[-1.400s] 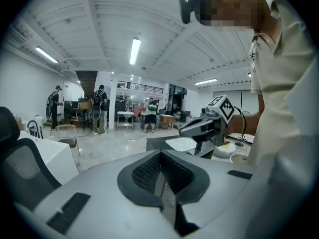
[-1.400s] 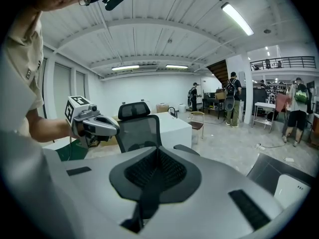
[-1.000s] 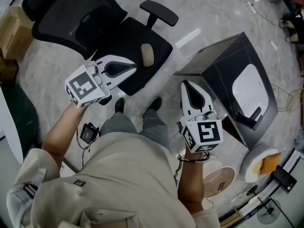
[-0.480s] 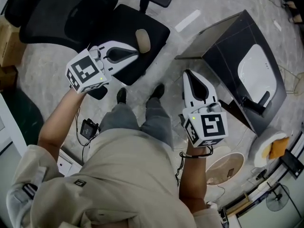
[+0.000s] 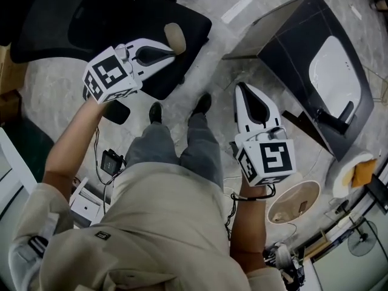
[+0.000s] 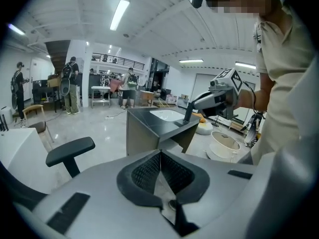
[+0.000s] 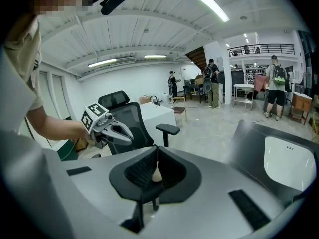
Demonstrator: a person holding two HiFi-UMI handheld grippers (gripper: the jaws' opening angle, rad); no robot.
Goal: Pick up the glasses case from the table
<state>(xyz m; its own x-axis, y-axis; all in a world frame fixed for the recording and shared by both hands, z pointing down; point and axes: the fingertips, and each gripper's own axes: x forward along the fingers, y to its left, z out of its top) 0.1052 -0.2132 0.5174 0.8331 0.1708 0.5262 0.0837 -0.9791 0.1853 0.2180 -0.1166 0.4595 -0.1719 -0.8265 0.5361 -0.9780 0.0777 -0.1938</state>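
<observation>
**A:** Both tongs are out in front and both are clenched. The left tongs (image 5: 172,50) are pinched tight on nothing, and the right tongs (image 5: 241,87) have their tips together, empty too.

**B:** And the case?

**A:** A beige oval, the case (image 5: 174,37) by the look of it, is lying on the seat of the black chair (image 5: 191,20). From the head view the left tongs' tips sit right against it. Touching or not, I can't tell.

**B:** Right side?

**A:** The right tongs hang over the floor beside the dark surface (image 5: 285,47) with its white basin (image 5: 330,71), well apart from the case.
</observation>
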